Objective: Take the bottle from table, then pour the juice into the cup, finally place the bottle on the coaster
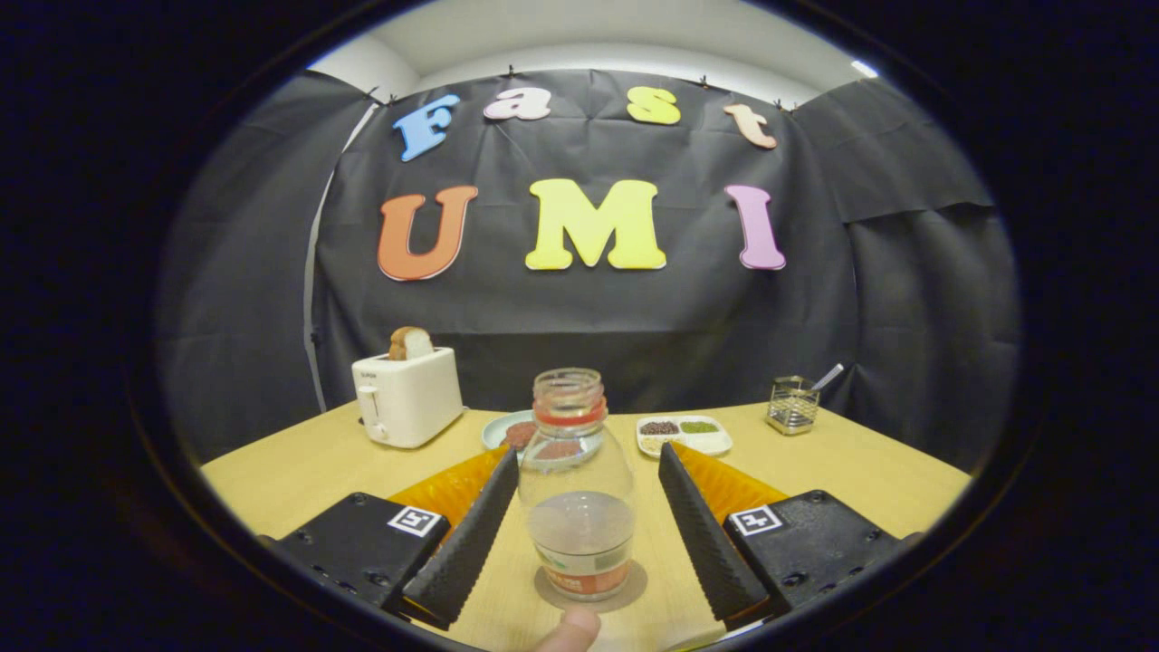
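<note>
A clear plastic bottle (577,489) stands upright on the wooden table (869,471), with no cap, a red ring at its neck and a little pale liquid in its lower part. It stands between the fingers of my gripper (589,462), which is open. The left finger (466,534) comes close to the bottle's side without clearly touching it, and the right finger (706,534) stands well apart from it. A fingertip of a person's hand (569,629) shows just in front of the bottle's base.
A white toaster (407,397) with a slice of bread in it stands at the back left. Beyond the bottle lie a pale plate (500,429) and a white divided dish (684,436) of beans. A wire holder (793,405) stands at the back right.
</note>
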The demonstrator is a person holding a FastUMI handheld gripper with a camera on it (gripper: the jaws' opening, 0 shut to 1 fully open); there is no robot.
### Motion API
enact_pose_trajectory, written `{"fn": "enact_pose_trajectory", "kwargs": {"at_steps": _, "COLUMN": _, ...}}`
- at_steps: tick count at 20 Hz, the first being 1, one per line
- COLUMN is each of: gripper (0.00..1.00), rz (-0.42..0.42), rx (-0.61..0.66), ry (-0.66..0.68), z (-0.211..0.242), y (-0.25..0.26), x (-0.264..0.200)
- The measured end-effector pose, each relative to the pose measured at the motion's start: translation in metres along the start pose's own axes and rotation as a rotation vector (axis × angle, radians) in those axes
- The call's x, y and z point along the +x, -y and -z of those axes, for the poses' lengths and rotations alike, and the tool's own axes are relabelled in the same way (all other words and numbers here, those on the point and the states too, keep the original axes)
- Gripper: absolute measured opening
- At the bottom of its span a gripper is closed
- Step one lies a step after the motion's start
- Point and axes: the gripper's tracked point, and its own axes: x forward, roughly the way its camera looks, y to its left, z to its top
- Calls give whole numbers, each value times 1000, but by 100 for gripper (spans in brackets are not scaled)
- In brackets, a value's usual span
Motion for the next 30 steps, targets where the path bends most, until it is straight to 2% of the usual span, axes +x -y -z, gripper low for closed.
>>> {"fn": "enact_pose_trajectory", "kwargs": {"at_steps": 5, "gripper": 100, "rz": -10, "rx": 22, "ry": 34, "z": -46, "y": -1, "x": -41}}
{"fn": "enact_pose_trajectory", "kwargs": {"at_steps": 8, "gripper": 100, "rz": 7, "rx": 26, "ry": 29, "z": -65, "y": 1, "x": -68}}
{"fn": "enact_pose_trajectory", "kwargs": {"at_steps": 14, "gripper": 99, "rz": -12, "rx": 42, "ry": 26, "z": -95, "y": -5, "x": -137}}
{"fn": "enact_pose_trajectory", "kwargs": {"at_steps": 20, "gripper": 100, "rz": -21, "rx": 42, "ry": 37, "z": -106, "y": 3, "x": -197}}
{"fn": "enact_pose_trajectory", "kwargs": {"at_steps": 26, "gripper": 100, "rz": 1, "rx": 46, "ry": -18, "z": -73, "y": 24, "x": -261}}
{"fn": "enact_pose_trajectory", "kwargs": {"at_steps": 30, "gripper": 100, "rz": 6, "rx": 83, "ry": -15, "z": -89, "y": 30, "x": -301}}
